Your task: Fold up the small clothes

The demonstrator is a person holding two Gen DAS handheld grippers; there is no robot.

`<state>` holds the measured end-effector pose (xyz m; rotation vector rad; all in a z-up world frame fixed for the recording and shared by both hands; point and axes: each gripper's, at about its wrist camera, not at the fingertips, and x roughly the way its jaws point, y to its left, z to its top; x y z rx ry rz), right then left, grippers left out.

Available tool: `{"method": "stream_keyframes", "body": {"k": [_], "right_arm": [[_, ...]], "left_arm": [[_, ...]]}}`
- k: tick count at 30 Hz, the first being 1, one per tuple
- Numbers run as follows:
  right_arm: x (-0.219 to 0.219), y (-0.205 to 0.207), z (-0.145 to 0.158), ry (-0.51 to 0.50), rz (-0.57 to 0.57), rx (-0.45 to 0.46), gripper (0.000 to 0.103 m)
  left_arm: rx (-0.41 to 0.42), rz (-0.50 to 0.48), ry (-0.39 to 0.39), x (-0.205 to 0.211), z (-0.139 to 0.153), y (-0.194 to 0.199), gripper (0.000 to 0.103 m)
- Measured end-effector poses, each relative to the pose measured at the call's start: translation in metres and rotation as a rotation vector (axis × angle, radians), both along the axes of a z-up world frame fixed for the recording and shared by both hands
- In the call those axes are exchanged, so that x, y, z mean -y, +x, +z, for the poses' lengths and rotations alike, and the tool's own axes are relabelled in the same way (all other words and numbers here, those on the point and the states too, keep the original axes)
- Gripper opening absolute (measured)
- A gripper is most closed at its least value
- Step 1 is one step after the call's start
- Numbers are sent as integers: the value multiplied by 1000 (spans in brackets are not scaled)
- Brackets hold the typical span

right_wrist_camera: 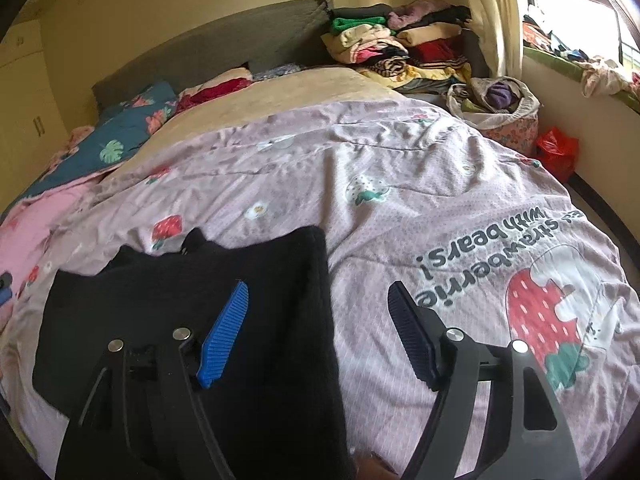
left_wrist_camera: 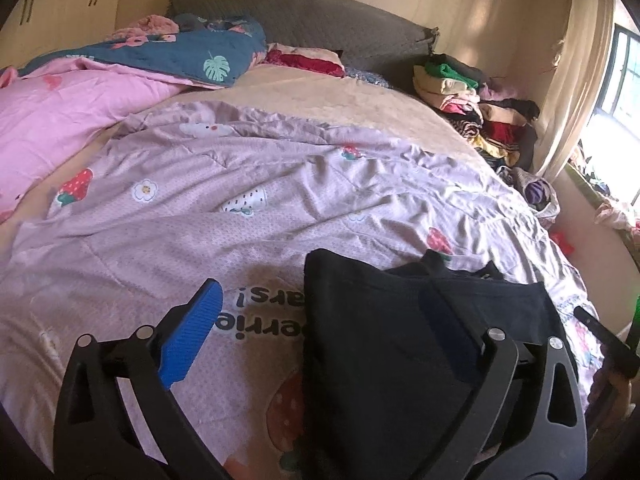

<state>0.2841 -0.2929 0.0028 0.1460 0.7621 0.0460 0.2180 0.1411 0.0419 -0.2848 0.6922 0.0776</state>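
Your left gripper [left_wrist_camera: 320,320] stands released, its jaws spread wide: one blue pad [left_wrist_camera: 190,336] hangs over bare quilt and the other is over the black garment [left_wrist_camera: 380,340], with nothing pressed between them. Your right gripper [right_wrist_camera: 316,328] is released too, jaws well apart, its left pad over the cloth and its right pad over the printed quilt [right_wrist_camera: 400,208]; neither pad pinches anything.

That black garment, which looks like a small top, lies flat on the pink strawberry quilt near the front of the bed, between your two grippers. Seen from the right wrist, it forms a fairly tidy dark block with a straight right edge and a few points of fabric poking out at its far side, so it seems one fold is already laid down and you have let go so the cloth can settle without being dragged. Each gripper straddles its own side edge of the garment, a handy stance for taking hold again if another fold is wanted.

A heap of folded clothes [right_wrist_camera: 400,40] sits at the far corner of the bed by the curtain, well apart from the garment, likely where finished pieces go. Pink and blue bedding [left_wrist_camera: 120,76] is bunched on the far left, leaving the middle free as your working surface
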Motion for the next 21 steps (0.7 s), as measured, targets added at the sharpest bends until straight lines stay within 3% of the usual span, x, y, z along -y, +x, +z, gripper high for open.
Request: {"method": "stream_keyframes", "body": {"k": [10, 19, 21], "right_arm": [[-10, -33, 2, -20, 37, -6, 71], [-11, -57, -1, -3, 46, -13, 69], [-13, -61, -3, -9, 54, -20, 62]], "left_arm": [[-7, -41, 18, 18, 7, -27, 93], [-68, -87, 24, 43, -20, -43, 92], [-74, -97, 27, 47, -23, -47, 83]]}}
